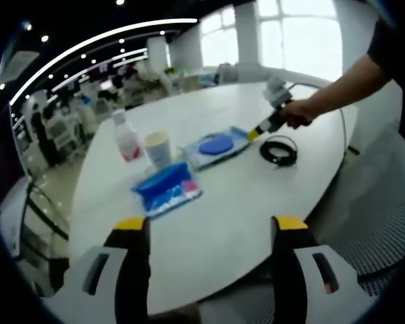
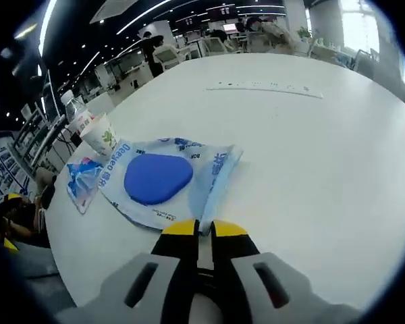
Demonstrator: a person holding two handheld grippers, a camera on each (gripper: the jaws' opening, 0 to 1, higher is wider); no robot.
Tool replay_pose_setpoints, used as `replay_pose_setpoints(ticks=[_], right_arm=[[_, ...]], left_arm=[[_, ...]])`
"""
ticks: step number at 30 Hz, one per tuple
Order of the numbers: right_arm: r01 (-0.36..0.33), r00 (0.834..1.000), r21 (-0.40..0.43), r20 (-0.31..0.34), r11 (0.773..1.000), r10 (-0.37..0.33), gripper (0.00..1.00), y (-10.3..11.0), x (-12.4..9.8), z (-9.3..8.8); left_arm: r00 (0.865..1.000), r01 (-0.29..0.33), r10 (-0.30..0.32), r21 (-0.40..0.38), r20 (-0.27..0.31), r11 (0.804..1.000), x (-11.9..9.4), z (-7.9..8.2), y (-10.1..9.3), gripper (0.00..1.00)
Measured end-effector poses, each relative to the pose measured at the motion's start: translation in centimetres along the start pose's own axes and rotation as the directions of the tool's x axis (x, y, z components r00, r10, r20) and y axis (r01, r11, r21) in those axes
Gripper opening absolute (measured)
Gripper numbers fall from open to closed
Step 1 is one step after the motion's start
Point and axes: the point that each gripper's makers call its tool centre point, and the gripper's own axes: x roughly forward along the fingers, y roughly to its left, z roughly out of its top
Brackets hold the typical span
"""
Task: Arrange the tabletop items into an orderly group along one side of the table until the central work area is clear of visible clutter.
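My right gripper (image 2: 204, 229) is shut on the near edge of a flat wet-wipes pack (image 2: 158, 179) with a blue oval lid, which lies on the white table (image 2: 310, 169). In the left gripper view a hand holds that gripper (image 1: 255, 133) at the right corner of the pack (image 1: 216, 146). A paper cup (image 1: 158, 148), a clear bottle with a red label (image 1: 125, 135) and a blue packet (image 1: 167, 190) sit left of the pack. A coiled black cable (image 1: 278, 150) lies to its right. My left gripper (image 1: 210, 226) hangs open over the table's near edge, holding nothing.
A long white power strip (image 2: 263, 86) lies farther across the table. The cup (image 2: 102, 138), bottle (image 2: 77, 118) and blue packet (image 2: 83, 177) stand near the table's left edge. A mesh chair (image 1: 385, 223) is at the right, with office desks behind.
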Motion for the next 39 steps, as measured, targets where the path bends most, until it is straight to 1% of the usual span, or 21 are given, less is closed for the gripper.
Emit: replay_pose_setpoints(ticks=[1,3,6,9,12,15,17,20,24,32,39], right_arm=[[0.013,1.000,0.038,0.014,0.999,-0.013,0.04,-0.2,0.1,0.2],[0.020,0.999,0.074,0.025,0.997,-0.022,0.02,-0.3,0.2,0.4],[0.052,0.997,0.057,0.048,0.997,-0.054,0.01,-0.5,0.3,0.7],[0.070,0.995,0.033,0.068,0.997,-0.072,0.00,-0.6,0.3,1.2],[0.087,0.992,0.051,0.088,0.995,-0.092,0.00,-1.0,0.1,1.6],[0.120,0.983,0.103,0.130,0.987,-0.133,0.00,-2.1,-0.4,2.4],[0.135,0.978,0.134,0.143,0.982,-0.153,0.00,-2.7,-0.6,2.5],[0.130,0.979,0.132,0.143,0.983,-0.148,0.00,-2.7,-0.6,2.5],[0.105,0.984,0.115,0.130,0.988,-0.120,0.00,-2.3,-0.2,2.4],[0.049,0.993,0.049,0.102,0.998,-0.054,0.00,-0.5,0.8,2.7],[0.045,0.995,0.039,0.090,0.998,-0.048,0.00,0.6,1.8,3.1]], left_arm=[[1.000,0.000,0.000,0.000,0.001,1.000,0.0,0.0,0.0,0.70],[1.000,0.001,-0.001,0.000,0.001,1.000,0.0,0.0,0.0,0.70],[1.000,0.000,0.000,-0.002,0.003,1.000,0.0,0.0,0.0,0.70],[1.000,-0.003,0.003,-0.004,0.005,1.000,0.0,0.0,0.1,0.70],[1.000,-0.004,0.004,-0.005,0.006,1.000,0.0,0.0,0.1,0.70],[1.000,-0.003,0.003,-0.005,0.005,1.000,0.0,0.0,0.0,0.70],[1.000,-0.002,0.002,-0.004,0.003,1.000,0.1,0.0,-0.1,0.70],[1.000,-0.001,0.001,-0.005,0.004,1.000,0.1,0.0,-0.1,0.70],[1.000,0.000,0.000,-0.004,0.002,1.000,0.1,0.0,-0.1,0.70],[1.000,-0.007,0.007,-0.007,0.003,1.000,0.0,0.0,0.0,0.70],[1.000,-0.008,0.008,-0.009,0.002,1.000,0.0,-0.1,0.1,0.70]])
